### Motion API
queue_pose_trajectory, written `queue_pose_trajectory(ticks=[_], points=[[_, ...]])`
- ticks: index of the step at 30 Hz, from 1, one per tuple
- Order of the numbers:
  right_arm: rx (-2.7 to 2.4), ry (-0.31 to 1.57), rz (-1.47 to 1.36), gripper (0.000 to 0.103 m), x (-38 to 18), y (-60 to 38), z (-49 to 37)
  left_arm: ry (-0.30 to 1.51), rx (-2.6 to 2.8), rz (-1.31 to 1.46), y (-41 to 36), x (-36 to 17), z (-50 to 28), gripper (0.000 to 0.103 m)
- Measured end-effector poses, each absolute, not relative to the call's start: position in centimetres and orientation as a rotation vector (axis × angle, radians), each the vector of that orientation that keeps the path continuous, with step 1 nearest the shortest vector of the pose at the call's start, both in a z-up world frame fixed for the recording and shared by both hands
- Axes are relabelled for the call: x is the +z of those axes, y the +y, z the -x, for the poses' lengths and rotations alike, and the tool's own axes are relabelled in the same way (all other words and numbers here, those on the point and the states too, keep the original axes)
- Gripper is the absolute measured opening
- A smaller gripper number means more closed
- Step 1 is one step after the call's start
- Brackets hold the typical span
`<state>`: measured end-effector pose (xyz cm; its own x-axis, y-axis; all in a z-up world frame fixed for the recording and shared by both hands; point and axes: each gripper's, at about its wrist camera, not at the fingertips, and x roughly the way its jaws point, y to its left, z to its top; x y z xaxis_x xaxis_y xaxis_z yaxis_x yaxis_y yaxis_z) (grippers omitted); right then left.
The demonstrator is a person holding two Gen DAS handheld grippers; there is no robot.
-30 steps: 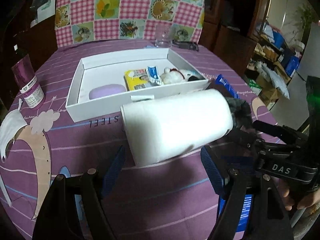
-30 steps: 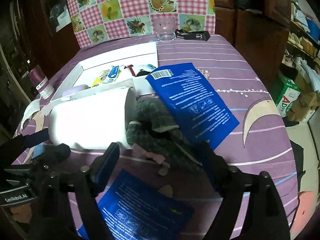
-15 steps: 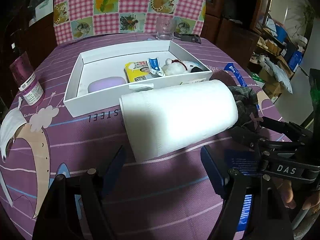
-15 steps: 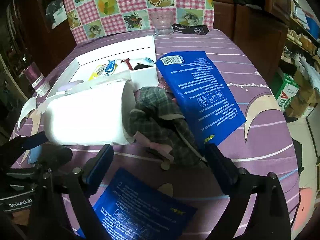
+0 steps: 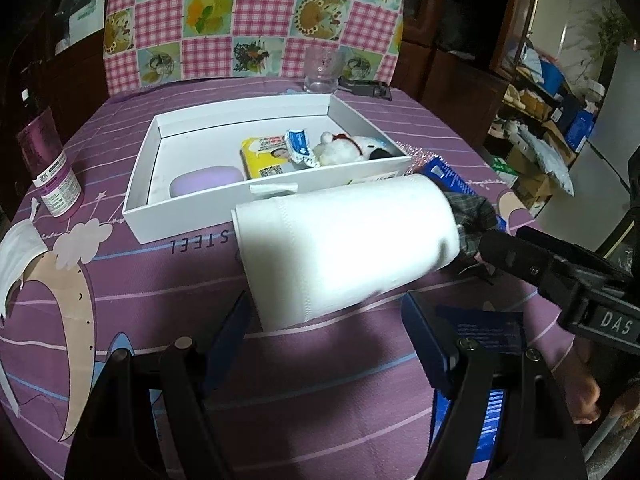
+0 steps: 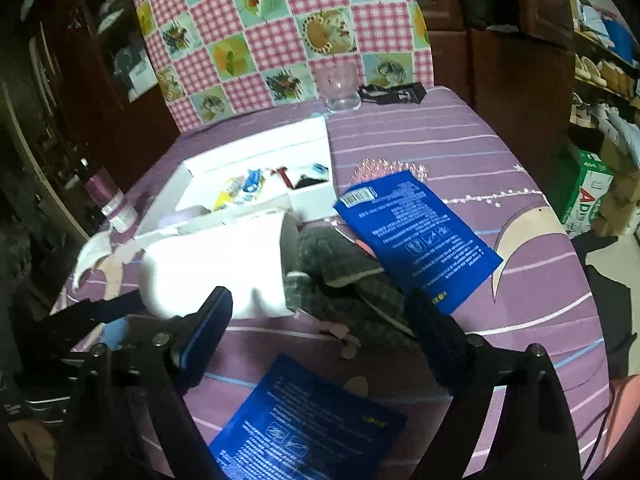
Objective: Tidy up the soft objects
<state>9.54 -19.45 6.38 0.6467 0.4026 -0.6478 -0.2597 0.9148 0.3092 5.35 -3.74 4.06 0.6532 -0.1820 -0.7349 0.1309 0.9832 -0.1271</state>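
Observation:
A white paper roll point(image 5: 344, 248) lies on its side on the purple tablecloth, just in front of the white box point(image 5: 224, 216). My left gripper point(image 5: 326, 328) is open, its blue-padded fingertips at the roll's near side without pressing it. A grey plaid soft toy point(image 6: 344, 272) lies against the roll's right end point(image 6: 216, 268). My right gripper point(image 6: 320, 320) straddles the toy from the near side. Its jaws are closing but stand clear of the cloth. In the left wrist view the right gripper's dark finger point(image 5: 532, 256) reaches in beside the toy point(image 5: 472, 216).
The box holds a purple pad point(image 5: 204, 178), a yellow pack point(image 5: 264, 156) and a white plush point(image 5: 348, 150). Two blue packets point(image 6: 412, 232) point(image 6: 308, 424) lie right of and in front of the toy. A bottle point(image 5: 52, 176), a white mask point(image 5: 16, 256) and a glass point(image 5: 322, 70) stand around.
The right wrist view has tilted slightly, and its jaws widened, then came in a little around the plaid toy. The left gripper and the roll have not moved.

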Motion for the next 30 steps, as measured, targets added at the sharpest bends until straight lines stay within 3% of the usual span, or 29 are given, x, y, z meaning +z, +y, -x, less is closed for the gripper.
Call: queue_pose_trajectory(ticks=[5, 16, 22, 30], points=[[0.384, 0.725, -0.242, 0.076, 7.2, -20.5, -9.0, 0.834, -0.180, 0.080, -3.6, 4.2, -5.4, 0.078], [0.345, 0.648, -0.325, 0.074, 7.8, -22.0, -8.7, 0.868, -0.150, 0.060, -3.7, 3.7, -5.6, 0.078], [0.388, 0.706, -0.375, 0.058, 7.3, -22.6, -9.4, 0.883, -0.148, 0.060, -3.5, 3.7, -5.7, 0.078], [0.371, 0.723, -0.368, 0.058, 7.4, -23.2, -9.0, 0.915, -0.191, 0.085, -3.5, 3.6, -5.6, 0.078]])
